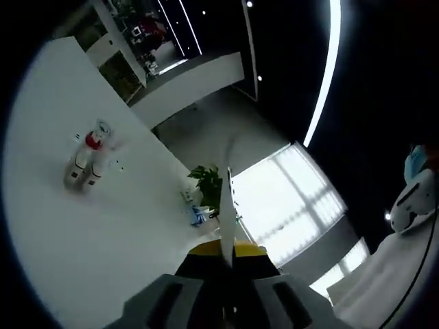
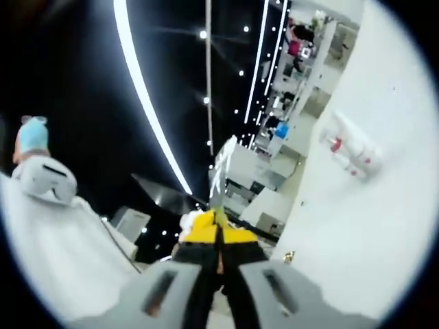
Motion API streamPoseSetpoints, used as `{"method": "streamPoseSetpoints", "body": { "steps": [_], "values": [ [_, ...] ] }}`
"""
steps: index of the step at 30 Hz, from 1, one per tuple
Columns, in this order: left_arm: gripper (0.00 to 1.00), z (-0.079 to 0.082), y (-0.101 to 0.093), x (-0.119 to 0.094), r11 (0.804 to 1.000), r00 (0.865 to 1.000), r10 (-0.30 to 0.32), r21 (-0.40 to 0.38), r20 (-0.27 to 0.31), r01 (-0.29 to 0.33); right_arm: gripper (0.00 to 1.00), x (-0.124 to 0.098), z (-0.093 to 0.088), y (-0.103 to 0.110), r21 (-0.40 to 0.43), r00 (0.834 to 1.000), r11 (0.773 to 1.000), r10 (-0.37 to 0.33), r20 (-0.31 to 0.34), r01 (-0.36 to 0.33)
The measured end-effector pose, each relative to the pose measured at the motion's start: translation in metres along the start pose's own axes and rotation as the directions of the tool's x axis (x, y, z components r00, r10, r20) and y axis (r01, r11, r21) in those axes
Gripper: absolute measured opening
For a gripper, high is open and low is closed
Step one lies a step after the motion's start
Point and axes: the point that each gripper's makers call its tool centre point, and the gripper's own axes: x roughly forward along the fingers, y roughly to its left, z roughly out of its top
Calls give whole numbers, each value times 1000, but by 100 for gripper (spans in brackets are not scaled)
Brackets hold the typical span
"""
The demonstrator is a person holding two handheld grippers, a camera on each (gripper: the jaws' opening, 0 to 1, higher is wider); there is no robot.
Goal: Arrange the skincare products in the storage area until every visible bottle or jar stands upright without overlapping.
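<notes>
A cluster of skincare bottles (image 1: 88, 159) is seen on the white tabletop (image 1: 103, 233) at ten o'clock, their posture unclear. Both the left hand-held gripper (image 1: 227, 257) and right hand-held gripper (image 2: 219, 236) are closed on nothing, held well apart from the bottles, so arranging is judged not yet begun.

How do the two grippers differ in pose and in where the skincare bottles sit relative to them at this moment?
The left gripper views the white table on its left, with the bottle cluster at upper left; the right gripper has the table on its right, the bottles at upper right. The left looks toward a bright window, the right toward dark ceiling lights. Both have jaws closed, holding nothing, far from the bottles.
</notes>
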Motion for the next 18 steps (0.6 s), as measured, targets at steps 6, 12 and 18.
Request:
{"method": "streamPoseSetpoints", "body": {
  "steps": [6, 12, 18],
  "values": [
    [4, 3, 6, -6, 999, 999, 32, -10, 28, -32, 0, 4, -2, -6, 21, 998, 999, 43, -45, -42],
    [4, 13, 15, -15, 998, 997, 63, 0, 44, -63, 0, 16, -2, -13, 17, 994, 999, 53, -94, -52],
    [6, 56, 20, -30, 1000, 993, 23, 7, 115, -24, 0, 43, 3, -10, -6, 994, 998, 61, -86, -62]
  ]
}}
